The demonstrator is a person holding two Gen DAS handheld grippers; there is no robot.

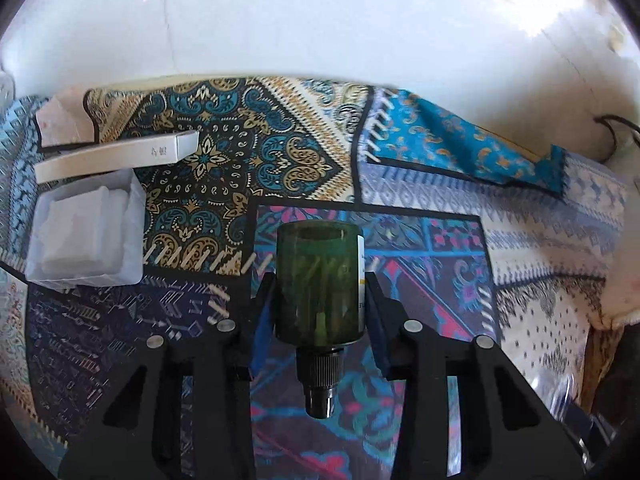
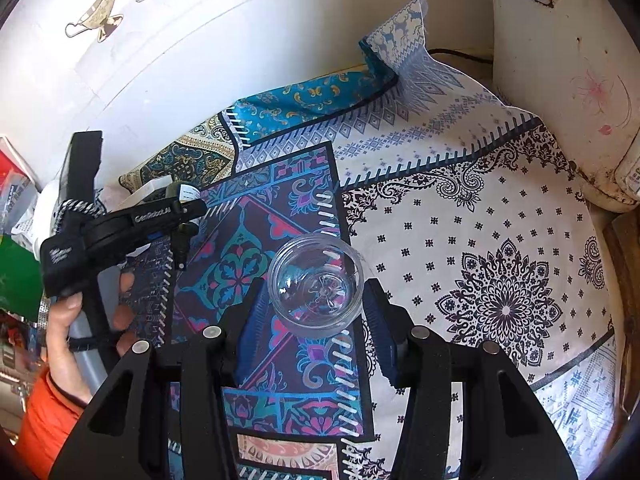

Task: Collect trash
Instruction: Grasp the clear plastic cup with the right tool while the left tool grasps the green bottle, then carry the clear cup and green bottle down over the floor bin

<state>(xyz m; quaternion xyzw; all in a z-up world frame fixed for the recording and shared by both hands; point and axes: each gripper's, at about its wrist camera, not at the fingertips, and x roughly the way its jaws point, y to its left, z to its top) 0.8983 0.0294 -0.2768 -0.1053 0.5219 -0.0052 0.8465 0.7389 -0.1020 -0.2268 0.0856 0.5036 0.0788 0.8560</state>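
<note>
**Both grippers hold containers above the patterned cloth**

The left gripper (image 1: pixel 320 300) is closed on a green bottle (image 1: pixel 320 284), its blue-padded fingers (image 1: pixel 262 320) pressing the bottle's two sides. The bottle lies along the fingers with its base pointing away from the camera and its black screw neck (image 1: pixel 319 376) pointing back toward it; a white label shows on its right side. It is held above the dark blue and pink panel of the cloth (image 1: pixel 440 256) that covers the counter.

Further out, toward the counter's left edge, an open white box (image 1: pixel 86 236) with pale folded sheets inside sits on the cloth. Just behind it lies a long, narrow white carton (image 1: pixel 120 156), and behind that, near the far left corner, a crumpled white paper (image 1: pixel 64 122). A white wall (image 1: pixel 320 20) runs along the far edge.

The right gripper (image 2: pixel 316 316) is closed on a clear plastic cup (image 2: pixel 316 284), its fingers (image 2: pixel 378 320) against the cup's sides, the open mouth facing the camera so the moulded base shows through. It hangs over the seam between the dark blue panel and the white paisley panel of the cloth (image 2: pixel 500 280).

In the right wrist view the left gripper (image 2: pixel 176 210) appears to the left, gripped by the person's hand (image 2: pixel 76 324) in an orange sleeve (image 2: pixel 40 424), the bottle's black neck (image 2: pixel 182 240) hanging down from it. A white appliance (image 2: pixel 560 80) stands at the counter's right edge.
</note>
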